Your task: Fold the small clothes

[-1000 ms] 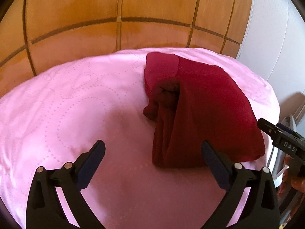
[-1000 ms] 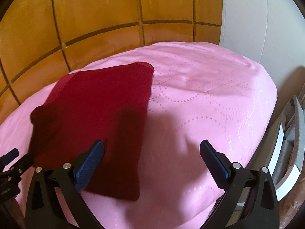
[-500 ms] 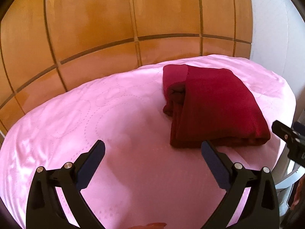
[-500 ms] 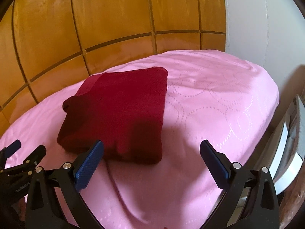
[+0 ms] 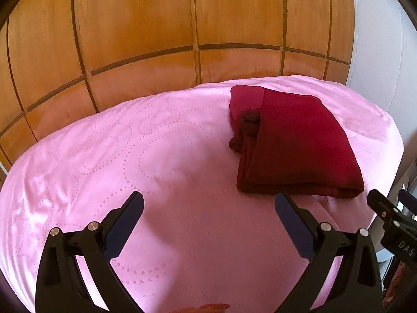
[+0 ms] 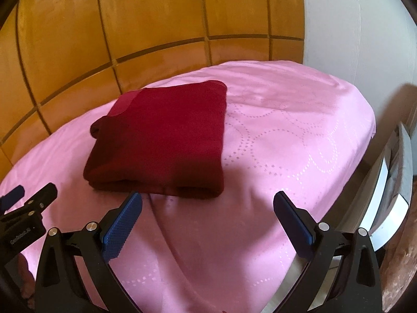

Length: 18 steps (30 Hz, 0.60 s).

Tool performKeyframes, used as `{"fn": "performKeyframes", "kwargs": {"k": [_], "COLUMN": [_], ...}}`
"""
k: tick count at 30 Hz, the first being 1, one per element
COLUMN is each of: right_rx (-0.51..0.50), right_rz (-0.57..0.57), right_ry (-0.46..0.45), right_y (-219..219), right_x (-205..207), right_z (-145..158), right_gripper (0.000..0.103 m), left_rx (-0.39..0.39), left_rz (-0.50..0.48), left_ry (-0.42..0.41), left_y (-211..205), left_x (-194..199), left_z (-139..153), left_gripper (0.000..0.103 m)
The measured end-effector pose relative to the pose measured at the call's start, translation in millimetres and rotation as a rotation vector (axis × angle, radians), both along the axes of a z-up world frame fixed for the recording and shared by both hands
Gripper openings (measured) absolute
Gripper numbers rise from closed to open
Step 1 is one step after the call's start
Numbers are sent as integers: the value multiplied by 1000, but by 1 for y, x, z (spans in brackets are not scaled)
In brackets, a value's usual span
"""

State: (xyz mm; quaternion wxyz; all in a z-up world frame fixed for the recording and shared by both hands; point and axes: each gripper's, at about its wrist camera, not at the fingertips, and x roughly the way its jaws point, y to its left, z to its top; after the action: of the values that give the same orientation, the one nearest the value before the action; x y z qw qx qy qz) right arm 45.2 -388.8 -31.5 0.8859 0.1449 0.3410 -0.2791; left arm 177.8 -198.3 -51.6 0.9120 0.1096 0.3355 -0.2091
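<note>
A dark red garment [image 5: 292, 143] lies folded in a flat stack on the pink quilted cover [image 5: 156, 156]. It also shows in the right wrist view [image 6: 166, 140], left of centre. My left gripper [image 5: 208, 206] is open and empty, above the cover, just short of the garment's near edge. My right gripper [image 6: 207, 206] is open and empty, with its left finger [image 6: 122, 221] just in front of the garment's near fold. Neither gripper touches the cloth.
An orange panelled wall [image 5: 182, 26] stands behind the cover, with a white wall [image 6: 359, 26] to the right. The cover's right edge [image 6: 365, 140] drops off toward grey and white furniture [image 6: 391, 182]. The other gripper shows at each view's side [image 5: 391, 221].
Both grippers have pulled back and risen from the garment, which now looks smaller and lies fully folded. Both stayed open throughout.
</note>
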Motion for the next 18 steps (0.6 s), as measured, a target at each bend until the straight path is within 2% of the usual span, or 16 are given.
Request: {"fn": "performKeyframes", "kwargs": {"k": [18], "right_rx": [-15], "right_rz": [8], "right_ry": [-9], "right_y": [0], "right_x": [1], "right_z": [3], "right_gripper": [99], "left_rx": [-10], "left_rz": [-2], "left_ry": [16], "left_y": [3], "left_x": [-2], "left_z": [-1], "left_gripper": [101]}}
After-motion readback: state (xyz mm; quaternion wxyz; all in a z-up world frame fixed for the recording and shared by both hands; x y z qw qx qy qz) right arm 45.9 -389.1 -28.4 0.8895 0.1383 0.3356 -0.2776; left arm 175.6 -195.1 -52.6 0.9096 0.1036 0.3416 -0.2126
